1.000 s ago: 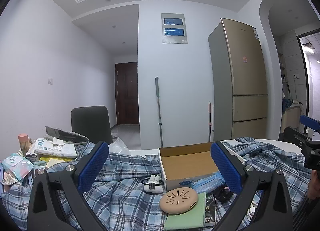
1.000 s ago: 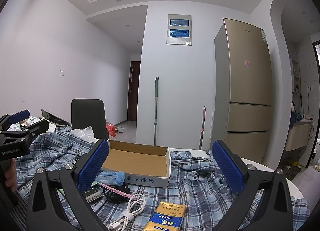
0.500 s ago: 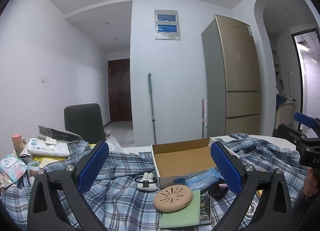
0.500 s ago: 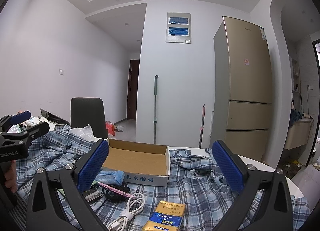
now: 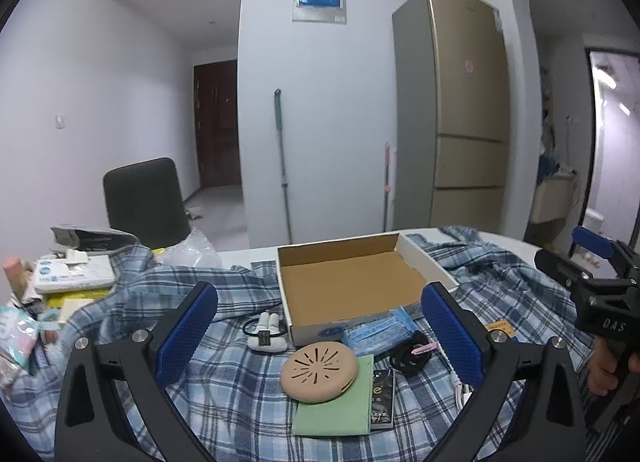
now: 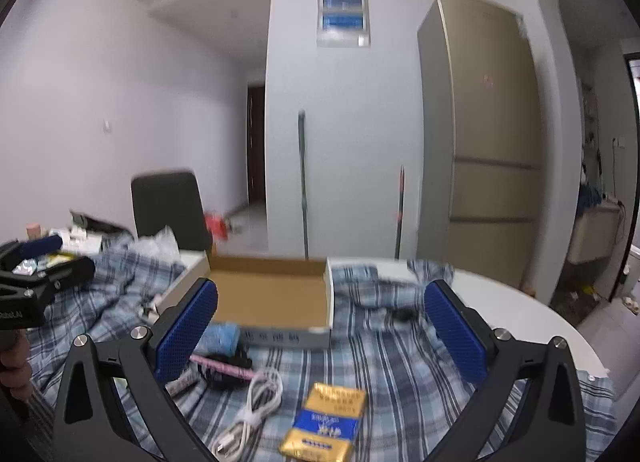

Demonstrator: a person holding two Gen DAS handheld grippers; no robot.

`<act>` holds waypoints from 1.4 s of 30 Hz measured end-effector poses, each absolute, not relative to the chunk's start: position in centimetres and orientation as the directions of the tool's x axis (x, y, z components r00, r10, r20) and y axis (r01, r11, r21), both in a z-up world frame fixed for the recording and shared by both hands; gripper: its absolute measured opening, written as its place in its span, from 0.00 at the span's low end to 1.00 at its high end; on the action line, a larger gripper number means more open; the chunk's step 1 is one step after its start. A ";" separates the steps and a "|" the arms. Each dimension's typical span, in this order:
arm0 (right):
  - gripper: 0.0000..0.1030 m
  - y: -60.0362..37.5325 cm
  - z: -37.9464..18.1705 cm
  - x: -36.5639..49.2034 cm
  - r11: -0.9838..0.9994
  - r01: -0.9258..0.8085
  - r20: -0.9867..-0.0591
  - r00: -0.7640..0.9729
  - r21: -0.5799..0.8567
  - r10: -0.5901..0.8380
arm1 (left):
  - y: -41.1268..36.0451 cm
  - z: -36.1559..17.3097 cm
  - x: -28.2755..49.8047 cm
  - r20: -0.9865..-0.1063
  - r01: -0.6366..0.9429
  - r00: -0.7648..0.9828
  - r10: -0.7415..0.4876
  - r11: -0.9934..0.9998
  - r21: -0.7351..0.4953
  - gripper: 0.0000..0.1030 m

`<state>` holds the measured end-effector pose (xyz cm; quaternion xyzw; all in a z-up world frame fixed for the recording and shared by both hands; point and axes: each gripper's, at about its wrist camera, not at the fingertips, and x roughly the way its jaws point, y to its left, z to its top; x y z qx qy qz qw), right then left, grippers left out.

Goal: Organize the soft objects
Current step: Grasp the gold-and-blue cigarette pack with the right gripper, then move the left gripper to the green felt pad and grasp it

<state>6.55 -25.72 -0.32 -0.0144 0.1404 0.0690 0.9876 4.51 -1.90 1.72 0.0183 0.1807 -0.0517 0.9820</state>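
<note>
Broadly, cloth: a blue-and-white plaid fabric [image 5: 224, 378] lies rumpled over most of the white round table [image 6: 532, 314], with all the small items on top of it; as the main soft thing it probably has to be cleared before it can be gathered.
Box: an open shallow cardboard box [image 5: 352, 286] sits mid-table on the cloth, empty, likely the place for sorted items.
Left gripper: the left gripper [image 5: 320, 338] hovers above the clutter with its blue pads spread wide, gripping nothing; it looks lined up on the items in front of the box.
Right gripper: the right gripper [image 6: 320, 336] is likewise spread wide and empty, aimed at the box's front wall; this view is motion-blurred.
Green pad: a pale green flat rectangular pad [image 5: 340, 406] lies on the cloth, half under the disc.
Disc: a tan round slotted disc [image 5: 319, 372] rests on the pad's corner.
Blue packet: a light blue soft plastic packet [image 5: 380, 332] leans against the box's front wall, just beside the disc; a likely early pick.
Gold pack: a gold-and-blue flat carton [image 6: 324, 422] lies nearest the right gripper.
Cable: a coiled white cable [image 6: 252, 410] sits just beside the carton.
</note>
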 end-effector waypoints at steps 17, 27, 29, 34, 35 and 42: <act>0.67 -27.5 -3.5 10.6 0.989 -0.107 -0.684 0.714 0.105 0.149 | -0.3 -0.6 6.7 -0.502 0.163 0.849 -0.165 0.985 -0.048 1.00; 0.48 -26.4 -8.9 13.1 0.991 -0.082 -0.842 0.522 0.106 0.133 | 2.2 -0.4 7.5 -0.529 0.123 0.838 -0.136 0.991 -0.060 1.00; 0.48 -26.2 -8.9 13.2 0.993 -0.075 -0.840 0.529 0.093 0.119 | 2.4 -0.4 7.5 -0.531 0.120 0.837 -0.133 0.991 -0.060 1.00; 0.54 -25.4 -9.5 13.9 0.997 -0.072 -0.854 0.517 0.030 0.063 | 2.6 -0.6 7.8 -0.544 0.119 0.828 -0.137 0.990 -0.069 1.00; 0.55 -25.3 -9.7 14.1 0.997 -0.074 -0.855 0.515 0.028 0.063 | 2.6 -0.7 7.8 -0.547 0.120 0.826 -0.139 0.990 -0.070 1.00; 0.57 -25.0 -10.2 14.7 0.997 -0.070 -0.860 0.507 0.027 0.059 | 2.4 -1.3 8.5 -0.576 0.132 0.802 -0.156 0.988 -0.084 0.92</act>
